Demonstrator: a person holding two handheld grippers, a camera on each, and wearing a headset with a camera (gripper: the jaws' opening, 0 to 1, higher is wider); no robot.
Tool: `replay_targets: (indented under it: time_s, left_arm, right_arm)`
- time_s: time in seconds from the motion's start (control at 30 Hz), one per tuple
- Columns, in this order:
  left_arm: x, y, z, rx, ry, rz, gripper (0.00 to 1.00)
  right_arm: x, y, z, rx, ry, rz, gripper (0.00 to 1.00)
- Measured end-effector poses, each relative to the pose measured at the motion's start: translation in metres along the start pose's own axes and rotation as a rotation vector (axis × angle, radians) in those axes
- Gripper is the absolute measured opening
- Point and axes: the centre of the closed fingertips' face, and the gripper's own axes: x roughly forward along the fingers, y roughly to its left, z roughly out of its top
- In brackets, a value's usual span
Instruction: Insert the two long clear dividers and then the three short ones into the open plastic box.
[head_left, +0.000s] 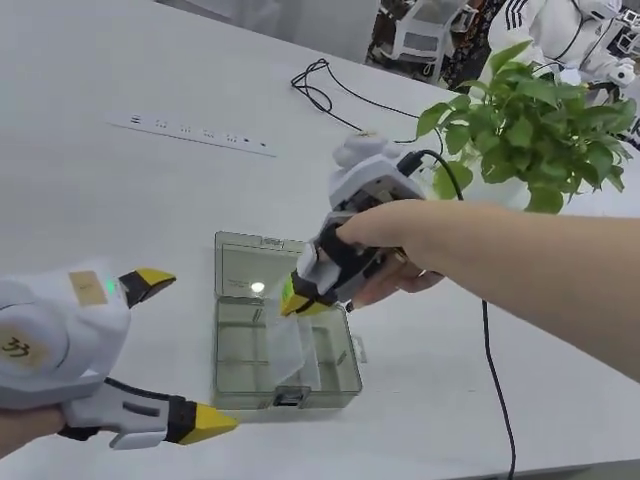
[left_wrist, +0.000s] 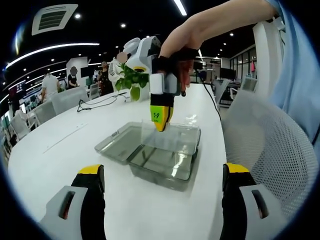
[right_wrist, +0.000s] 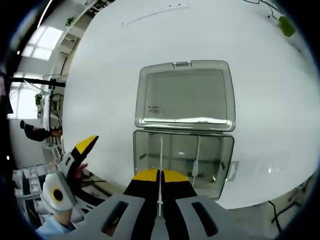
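The open clear plastic box (head_left: 226, 375) lies on the white table, its lid (head_left: 248, 262) folded back flat. My right gripper (head_left: 300, 300) hovers over the box, shut on a clear divider (head_left: 296, 350) that hangs down into the tray. In the right gripper view the shut tips (right_wrist: 160, 175) pinch the divider's thin edge (right_wrist: 160, 152) above the tray (right_wrist: 220, 150). Another clear divider (right_wrist: 196, 161) stands in the tray beside it. My left gripper (head_left: 185, 350) waits open and empty to the left of the box; its own view has the box (left_wrist: 115, 150) ahead of the wide-open left gripper (left_wrist: 162, 172).
A potted green plant (head_left: 530, 120) stands at the back right, and a black cable (head_left: 495, 370) runs down the table to the right of the box. A white power strip (head_left: 190, 133) lies at the far left. The table's near edge is close behind the box.
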Motion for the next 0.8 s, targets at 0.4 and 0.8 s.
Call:
replay_targets:
  time_s: [0.4,0.8]
  left_arm:
    - [0.001,0.003,-0.01,0.02,0.031,-0.01,1.0]
    - [0.002,0.002,-0.015,0.011,0.04,-0.017,1.0]
  right_arm:
    - [0.007,0.001,-0.006,-0.006,0.018,-0.031,0.02]
    - [0.013,-0.001,-0.004,-0.006,0.025,-0.052,0.02]
